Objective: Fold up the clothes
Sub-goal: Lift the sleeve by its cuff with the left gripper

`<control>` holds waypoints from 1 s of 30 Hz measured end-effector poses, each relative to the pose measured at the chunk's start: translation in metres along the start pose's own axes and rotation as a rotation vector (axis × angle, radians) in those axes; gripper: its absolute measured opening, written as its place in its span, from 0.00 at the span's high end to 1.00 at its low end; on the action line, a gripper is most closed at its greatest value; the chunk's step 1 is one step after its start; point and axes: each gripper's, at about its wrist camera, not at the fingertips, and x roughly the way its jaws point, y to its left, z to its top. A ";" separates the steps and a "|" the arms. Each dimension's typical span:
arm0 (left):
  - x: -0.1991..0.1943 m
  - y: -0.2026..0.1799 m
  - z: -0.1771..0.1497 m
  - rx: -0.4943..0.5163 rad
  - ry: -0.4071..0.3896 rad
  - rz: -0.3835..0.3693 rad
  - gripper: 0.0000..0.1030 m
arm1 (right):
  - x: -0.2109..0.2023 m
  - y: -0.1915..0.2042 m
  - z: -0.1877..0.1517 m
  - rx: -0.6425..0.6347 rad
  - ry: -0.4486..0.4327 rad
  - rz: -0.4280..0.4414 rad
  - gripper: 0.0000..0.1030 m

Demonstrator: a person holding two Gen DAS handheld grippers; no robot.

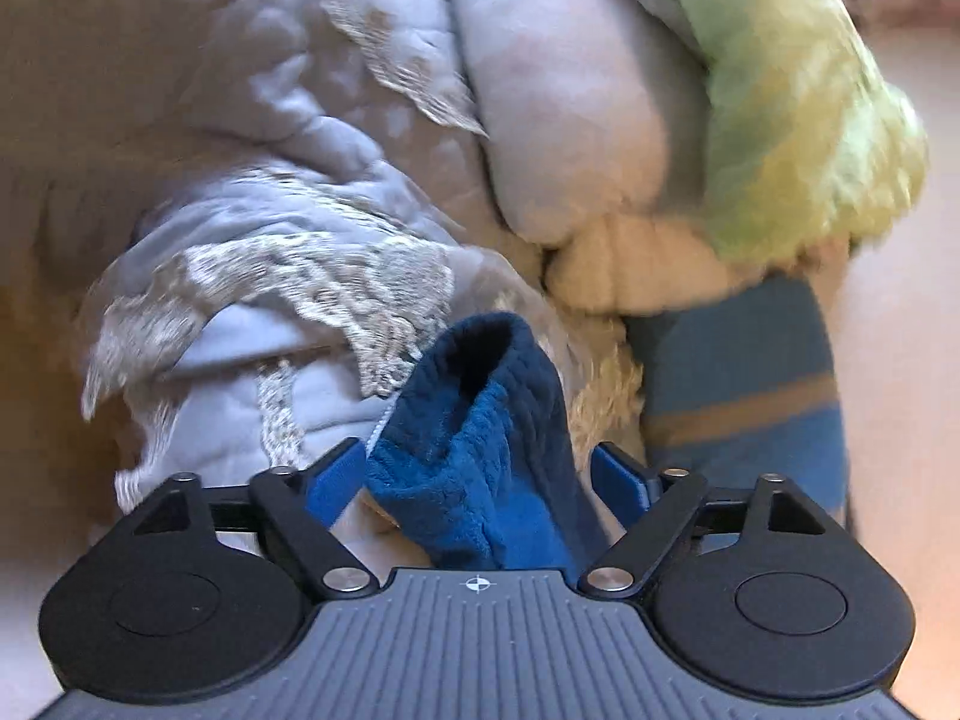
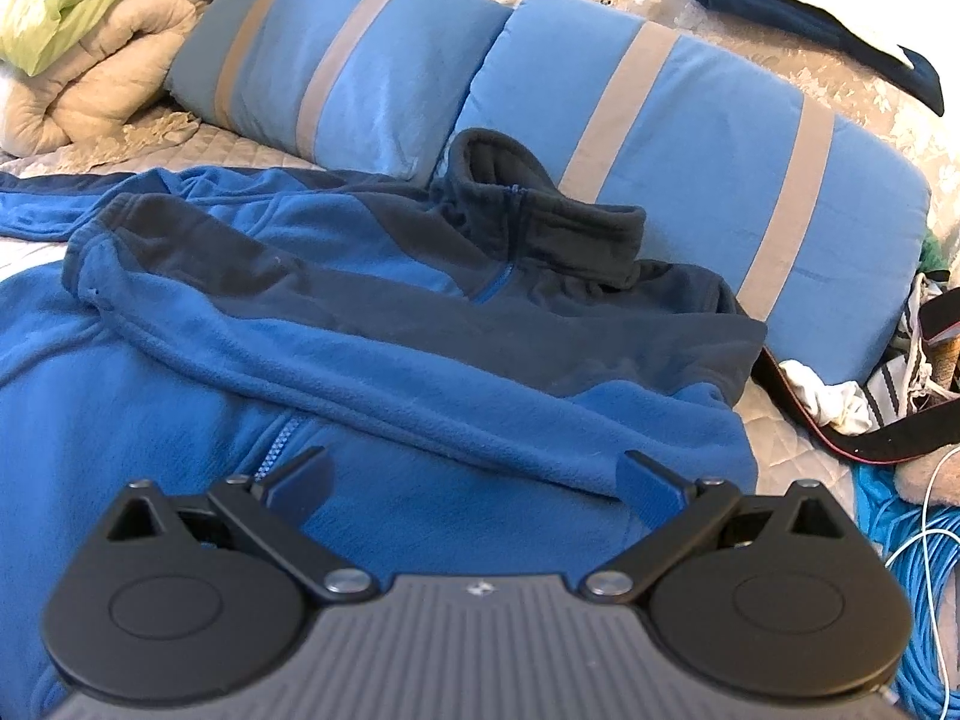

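The blue fleece jacket with dark navy shoulders and a stand-up collar [image 2: 384, 324] lies spread on the bed, front up, its zip running toward the collar, which rests against the nearer of two blue pillows with grey stripes [image 2: 690, 168]. One sleeve is laid across the chest, the other trails off toward the left edge of the right wrist view. A fold seems to be started but not finished.

In the left wrist view a bunched tube of the same fleece, dark navy outside and brighter blue inside, most likely a cuff or sleeve end [image 1: 480, 432], stands up between the fingers of the left tongs [image 1: 477, 480]. The blue pads sit on either side of it with a gap visible at least on the right, so the tongs are partly spread around the cloth, not pinching it. Placed this way, the fleece is ready to be taken and carried over the body of the jacket.

The right tongs [image 2: 477, 480] hover spread wide just above the lower chest of the jacket, with nothing between them, perhaps waiting to pin or lift the hem.

Beyond lie a pale grey quilted bedspread with lace trim [image 1: 252, 120], a rolled beige comforter [image 2: 90, 84] and a yellow-green cloth [image 1: 798, 120]. At the right of the bed are a dark strap [image 2: 888, 438] and coiled blue cable [image 2: 924, 600].
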 end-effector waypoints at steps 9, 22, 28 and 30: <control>0.012 -0.014 0.001 0.232 0.096 0.055 0.89 | 0.002 0.004 0.000 -0.019 0.008 0.002 0.00; 0.014 -0.011 -0.019 0.433 0.181 0.150 0.89 | 0.005 0.006 -0.001 -0.029 0.028 0.005 0.00; 0.013 -0.024 -0.024 0.498 0.181 0.218 0.80 | 0.006 0.005 -0.002 -0.023 0.037 0.006 0.00; 0.006 -0.021 -0.021 0.407 0.163 0.261 0.52 | 0.006 0.005 -0.002 -0.021 0.036 0.005 0.00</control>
